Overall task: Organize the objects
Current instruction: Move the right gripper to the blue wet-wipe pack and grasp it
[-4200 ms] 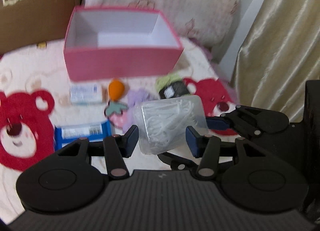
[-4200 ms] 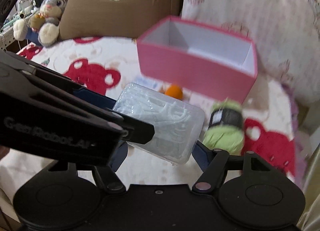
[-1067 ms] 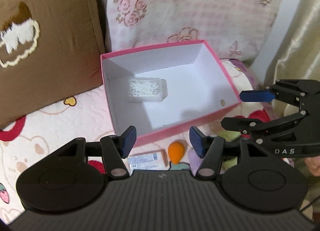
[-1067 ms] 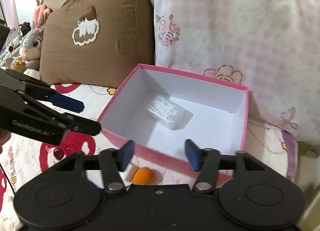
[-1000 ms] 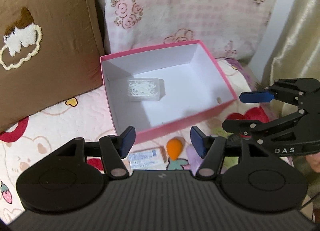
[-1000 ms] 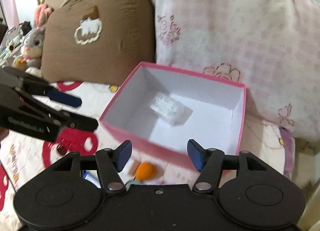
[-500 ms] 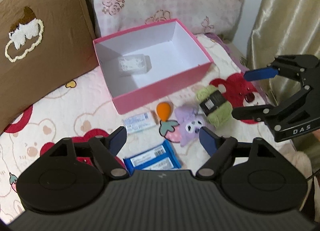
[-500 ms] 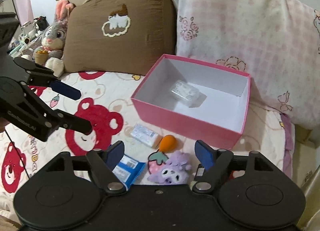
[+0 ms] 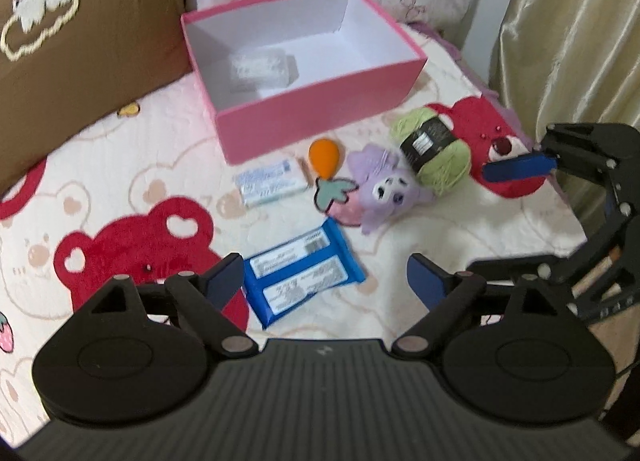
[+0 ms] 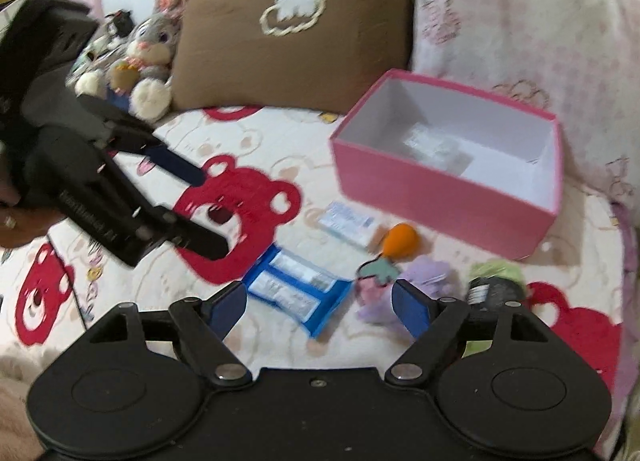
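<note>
A pink box [image 9: 320,109] stands open on the bed with a clear plastic case [image 9: 260,67] lying inside it. In front of it lie a white packet [image 9: 272,183], an orange teardrop sponge [image 9: 324,153], a strawberry-shaped piece [image 9: 336,197], a purple plush [image 9: 388,193], green yarn [image 9: 436,149] and a blue packet [image 9: 300,281]. My left gripper [image 9: 326,281] hovers above the blue packet, jaws still opening, nothing between them. My right gripper [image 10: 318,303] is open and empty over the same packet [image 10: 296,293]. It also shows at the right as the right gripper [image 9: 508,217].
A brown cushion [image 10: 288,41] and a pink checked pillow [image 10: 520,21] lean behind the box. A grey bunny plush [image 10: 152,49] sits at the far left. A beige curtain [image 9: 568,21] hangs along the bed's right edge. The quilt [image 9: 120,189] has red bear prints.
The clear case, held between both grippers at first, now lies in the box. Both grippers drew back from the box and sank, jaws widening, so the loose items came into view.
</note>
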Demonstrator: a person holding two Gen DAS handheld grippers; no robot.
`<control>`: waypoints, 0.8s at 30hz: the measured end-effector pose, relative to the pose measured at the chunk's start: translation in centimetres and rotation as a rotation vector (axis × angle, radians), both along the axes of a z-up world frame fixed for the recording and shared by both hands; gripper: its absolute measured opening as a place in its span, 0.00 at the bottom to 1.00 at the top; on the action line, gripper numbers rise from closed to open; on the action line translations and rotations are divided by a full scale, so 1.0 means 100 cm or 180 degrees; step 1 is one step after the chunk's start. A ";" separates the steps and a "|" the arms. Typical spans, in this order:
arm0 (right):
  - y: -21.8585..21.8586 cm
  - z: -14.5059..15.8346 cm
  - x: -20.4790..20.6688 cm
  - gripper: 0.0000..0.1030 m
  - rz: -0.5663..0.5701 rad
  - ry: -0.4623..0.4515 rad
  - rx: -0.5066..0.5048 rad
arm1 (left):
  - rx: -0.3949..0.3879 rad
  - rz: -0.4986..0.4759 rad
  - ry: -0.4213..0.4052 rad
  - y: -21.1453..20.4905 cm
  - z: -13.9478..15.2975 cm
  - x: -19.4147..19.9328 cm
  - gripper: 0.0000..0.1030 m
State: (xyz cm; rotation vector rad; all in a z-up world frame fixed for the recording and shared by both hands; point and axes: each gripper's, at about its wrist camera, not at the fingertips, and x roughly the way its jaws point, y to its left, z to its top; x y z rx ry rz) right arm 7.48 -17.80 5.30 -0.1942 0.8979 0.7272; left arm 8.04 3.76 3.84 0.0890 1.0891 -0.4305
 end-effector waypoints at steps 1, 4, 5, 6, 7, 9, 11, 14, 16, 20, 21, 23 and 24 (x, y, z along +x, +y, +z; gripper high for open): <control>0.003 -0.003 -0.002 0.81 0.0031 0.0003 -0.0009 | 0.0020 0.0004 0.0039 0.002 -0.004 0.001 0.86; 0.012 -0.015 -0.009 0.81 0.0080 -0.0040 -0.0052 | 0.0040 0.0039 0.0030 0.008 -0.015 -0.002 0.86; 0.014 -0.020 -0.010 0.81 0.0081 -0.0039 -0.0059 | 0.0051 0.0039 0.0018 0.009 -0.020 -0.003 0.86; 0.016 -0.025 -0.011 0.81 0.0082 -0.0021 -0.0050 | 0.0057 0.0038 0.0007 0.010 -0.025 -0.004 0.86; 0.017 -0.030 -0.011 0.81 0.0096 0.0003 -0.0018 | 0.0053 0.0044 -0.0009 0.010 -0.030 -0.005 0.86; 0.021 -0.043 -0.010 0.82 0.0169 0.0066 0.0040 | 0.0020 0.0068 -0.0059 0.012 -0.040 -0.007 0.86; 0.027 -0.056 -0.008 0.83 0.0158 0.0105 -0.0054 | 0.0016 0.0080 -0.0070 0.013 -0.052 -0.009 0.83; 0.032 -0.077 -0.003 0.83 0.0040 0.0153 -0.0145 | 0.0023 0.0092 0.0042 0.019 -0.069 -0.006 0.83; 0.038 -0.093 -0.001 0.83 0.0018 0.0289 -0.0229 | -0.0012 0.0123 0.0077 0.025 -0.079 -0.005 0.83; 0.045 -0.115 -0.001 0.83 -0.0024 0.0373 -0.0204 | -0.0026 0.0173 0.0113 0.034 -0.101 -0.001 0.83; 0.045 -0.119 0.001 0.83 -0.0046 0.0395 -0.0162 | -0.0012 0.0180 0.0101 0.035 -0.106 0.000 0.83; 0.046 -0.123 0.004 0.83 -0.0108 0.0408 -0.0083 | 0.0078 0.0160 0.0024 0.035 -0.115 -0.001 0.83; 0.046 -0.126 0.006 0.83 -0.0134 0.0421 -0.0042 | 0.0155 0.0144 -0.0045 0.034 -0.119 -0.002 0.82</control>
